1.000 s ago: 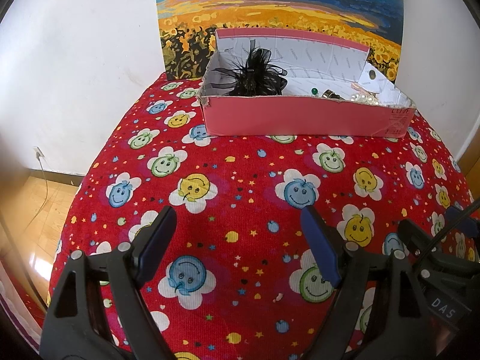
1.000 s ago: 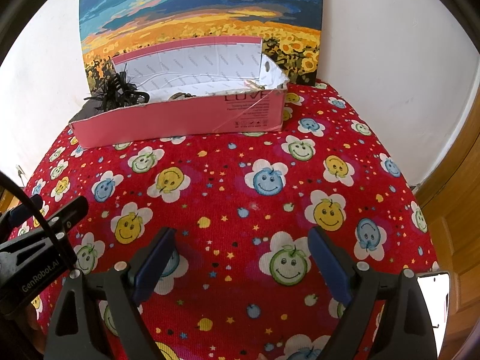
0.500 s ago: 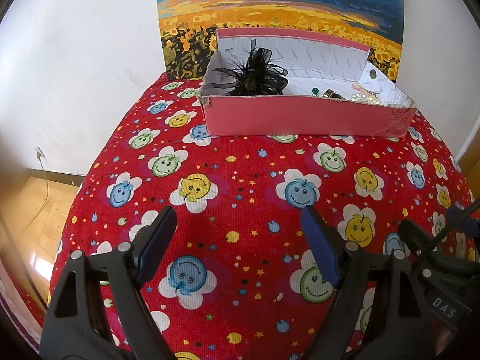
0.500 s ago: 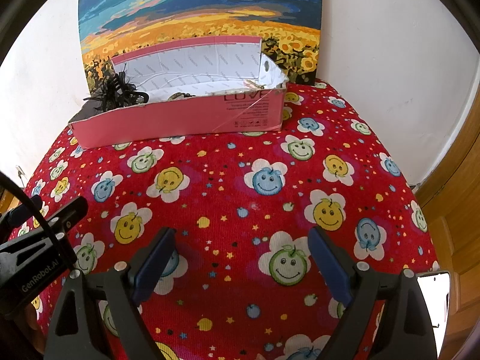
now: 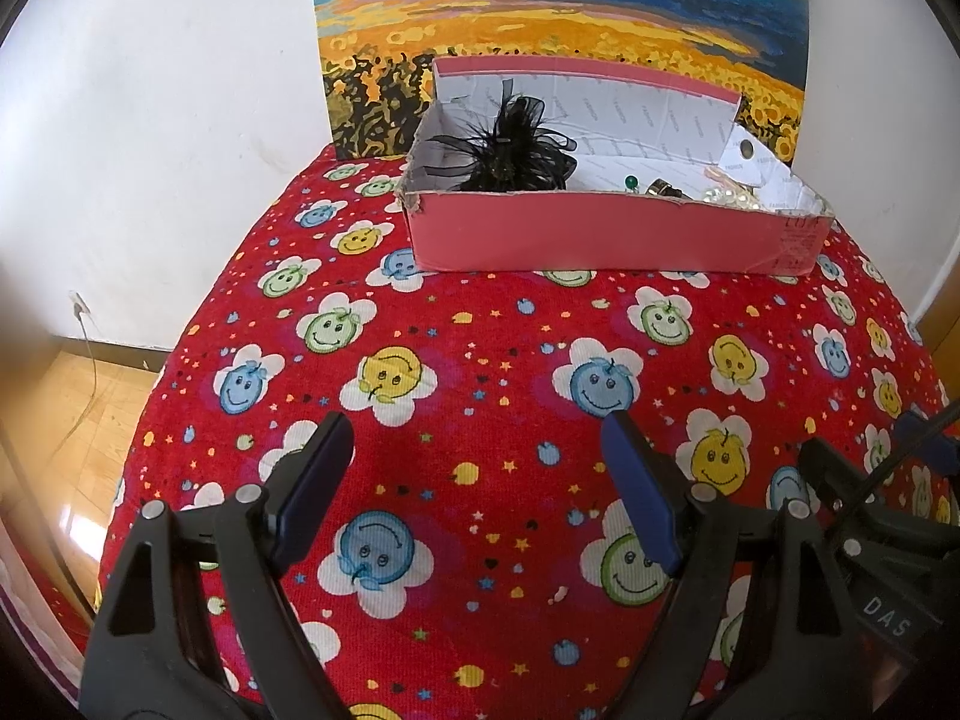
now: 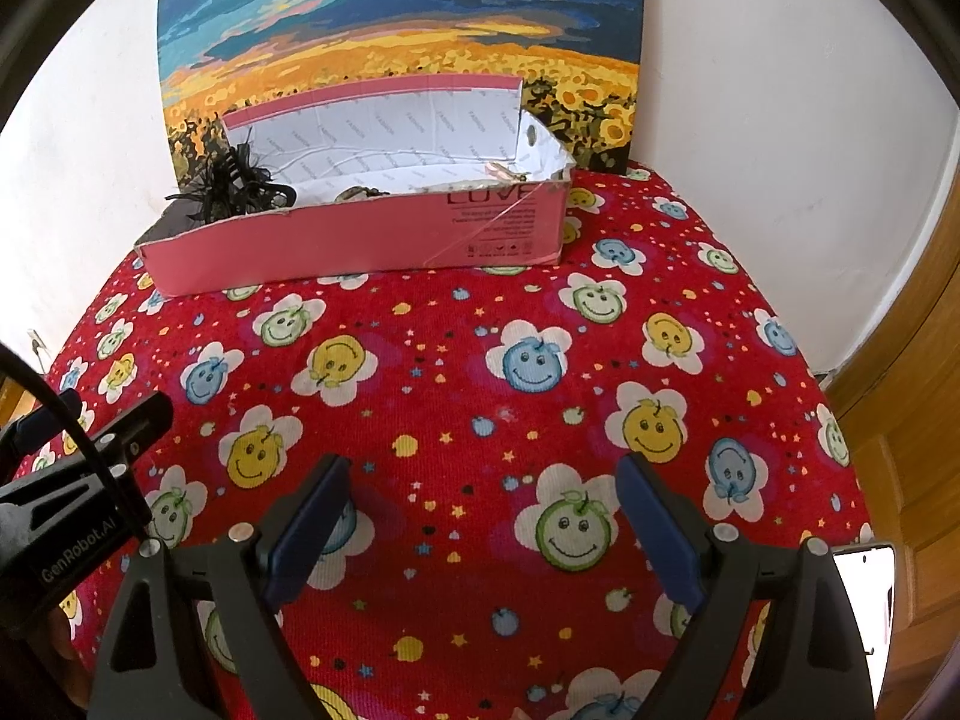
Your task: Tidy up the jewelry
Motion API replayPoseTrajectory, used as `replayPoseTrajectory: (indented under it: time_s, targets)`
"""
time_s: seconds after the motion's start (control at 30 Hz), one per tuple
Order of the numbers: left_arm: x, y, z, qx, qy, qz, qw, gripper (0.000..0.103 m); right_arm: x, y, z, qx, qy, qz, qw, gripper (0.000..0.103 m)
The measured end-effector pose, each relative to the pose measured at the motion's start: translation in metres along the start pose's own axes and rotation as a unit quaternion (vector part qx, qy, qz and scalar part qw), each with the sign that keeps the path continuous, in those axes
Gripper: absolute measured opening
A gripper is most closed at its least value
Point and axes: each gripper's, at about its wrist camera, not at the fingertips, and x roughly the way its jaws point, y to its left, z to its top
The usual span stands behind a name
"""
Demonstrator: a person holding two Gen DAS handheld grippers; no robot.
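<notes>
Jewelry all inside long pink cardboard box (image 5: 606,234) at table's back edge: black feathery hairpiece (image 5: 510,147) left end, pearly beads (image 5: 729,197) right. Left gripper (image 5: 474,450) and right gripper (image 6: 483,495) spread wide, empty, near front edge. Sorted already or awaiting sorting: undecidable.

A box (image 5: 600,234) sits at the far edge of the cloth (image 5: 492,360), just before a painting (image 5: 558,12) that leans on the wall (image 5: 150,120). Inside the box, a feather piece (image 5: 510,150) fills the left end; small beads (image 5: 729,197) lie at the right end. Both grippers hang over the near cloth, well apart from the box, the left gripper (image 5: 474,474) beside the right gripper (image 6: 483,504).
</notes>
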Motion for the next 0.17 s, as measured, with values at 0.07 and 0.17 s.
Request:
replayPoseTrajectory:
  time_s: [0.07, 0.17]
  targets:
    - [0.0000, -0.0005, -0.0003, 0.001, 0.000, 0.001, 1.0000, 0.077, 0.0000, -0.0006, 0.0005, -0.001, 0.000, -0.001, 1.000, 0.092]
    - [0.0005, -0.0017, -0.0009, 0.001, 0.001, 0.001, 1.0000, 0.077, -0.0002, -0.0004, 0.0003, -0.001, 0.000, -0.001, 1.000, 0.092]
